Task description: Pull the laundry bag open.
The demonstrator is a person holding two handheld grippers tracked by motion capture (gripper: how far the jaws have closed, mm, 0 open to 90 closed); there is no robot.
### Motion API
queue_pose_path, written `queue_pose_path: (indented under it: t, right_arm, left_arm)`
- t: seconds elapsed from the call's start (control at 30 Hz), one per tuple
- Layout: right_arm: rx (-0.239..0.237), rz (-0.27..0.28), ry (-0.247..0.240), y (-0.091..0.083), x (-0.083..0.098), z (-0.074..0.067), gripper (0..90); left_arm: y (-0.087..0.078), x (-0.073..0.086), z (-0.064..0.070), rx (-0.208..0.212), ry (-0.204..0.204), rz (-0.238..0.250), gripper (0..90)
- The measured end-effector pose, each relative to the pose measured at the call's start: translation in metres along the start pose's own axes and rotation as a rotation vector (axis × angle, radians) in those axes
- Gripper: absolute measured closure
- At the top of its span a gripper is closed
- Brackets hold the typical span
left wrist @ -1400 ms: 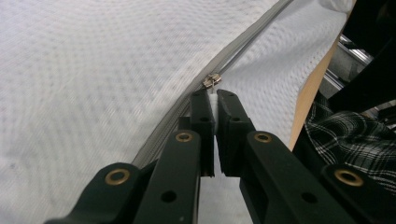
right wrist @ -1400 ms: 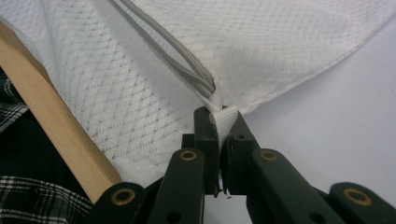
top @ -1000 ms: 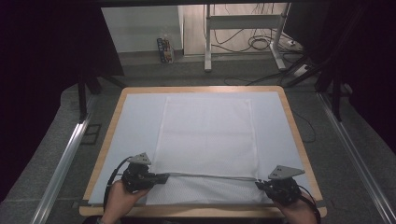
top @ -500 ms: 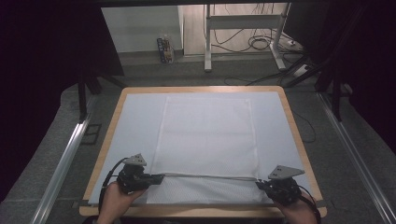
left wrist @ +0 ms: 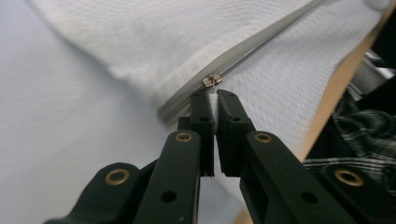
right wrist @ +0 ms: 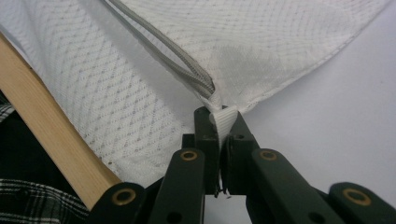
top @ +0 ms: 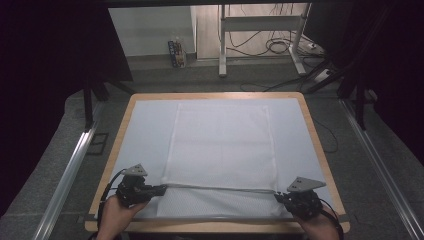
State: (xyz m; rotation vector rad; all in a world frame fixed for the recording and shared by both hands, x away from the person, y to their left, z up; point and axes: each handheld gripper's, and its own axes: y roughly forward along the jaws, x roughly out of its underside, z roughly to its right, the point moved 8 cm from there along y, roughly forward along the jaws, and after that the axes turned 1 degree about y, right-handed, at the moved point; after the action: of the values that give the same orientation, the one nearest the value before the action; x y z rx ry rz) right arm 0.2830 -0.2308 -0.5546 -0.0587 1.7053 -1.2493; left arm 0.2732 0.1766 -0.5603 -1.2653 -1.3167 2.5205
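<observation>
Jaws of both grippers (left [left wrist: 213, 100], right [right wrist: 223, 116]) clench the unlabelled white mesh bag [top: 220, 145].

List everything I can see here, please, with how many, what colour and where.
mesh bag: one, white, flat on the middle of the table, near edge pinched at both ends
zipper: one, grey, along the bag's near edge
zipper pull: one, metal, just beyond the left gripper's tips
table: one, pale blue top with a wooden rim
small carton: one, blue and white, on the floor beyond the table
metal stand: one, white, on the floor at the back, cables beside it
left gripper: one, black, shut on the bag's left end
right gripper: one, black, shut on the bag's right end
hands: two, at the table's near edge
</observation>
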Motion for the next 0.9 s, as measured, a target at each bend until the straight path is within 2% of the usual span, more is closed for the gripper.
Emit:
queue_pose_path:
  t: [0.13,0.2,0.27,0.37,0.6,0.63,0.7,0.8,0.9]
  right_arm:
    - [0.005,-0.003,0.003,0.0,0.001,0.002,85.9]
    - [0.001,-0.003,0.009,0.0,0.001,0.001,85.9]
    - [0.002,-0.005,0.003,0.001,0.001,0.001,85.9]
    - [0.0,-0.005,0.006,0.0,0.001,0.001,85.9]
    - [-0.003,-0.01,0.012,0.001,0.001,0.001,85.9]
    - [-0.004,-0.01,0.01,0.001,0.001,0.001,85.9]
    - [-0.001,-0.011,0.009,0.001,0.001,0.001,85.9]
    - [-0.005,-0.012,0.014,0.001,0.002,0.002,85.7]
    - [-0.017,-0.012,0.009,0.001,0.003,0.001,85.3]
  left_arm:
    - [-0.005,0.002,-0.006,-0.017,-0.015,0.011,87.0]
    - [-0.006,0.003,-0.007,-0.008,-0.02,0.017,87.0]
    - [-0.007,0.004,-0.008,-0.027,-0.017,0.009,87.0]
    - [-0.006,0.004,-0.009,-0.024,-0.021,0.01,87.0]
    - [-0.006,0.005,-0.012,-0.075,-0.006,-0.008,87.0]
    - [-0.006,0.006,-0.013,-0.098,0.002,-0.021,87.0]
    - [-0.005,0.007,-0.013,-0.083,0.004,-0.031,86.9]
    - [-0.006,0.008,-0.014,-0.026,-0.024,-0.009,86.9]
    - [-0.004,0.01,-0.014,-0.02,-0.029,-0.026,86.8]
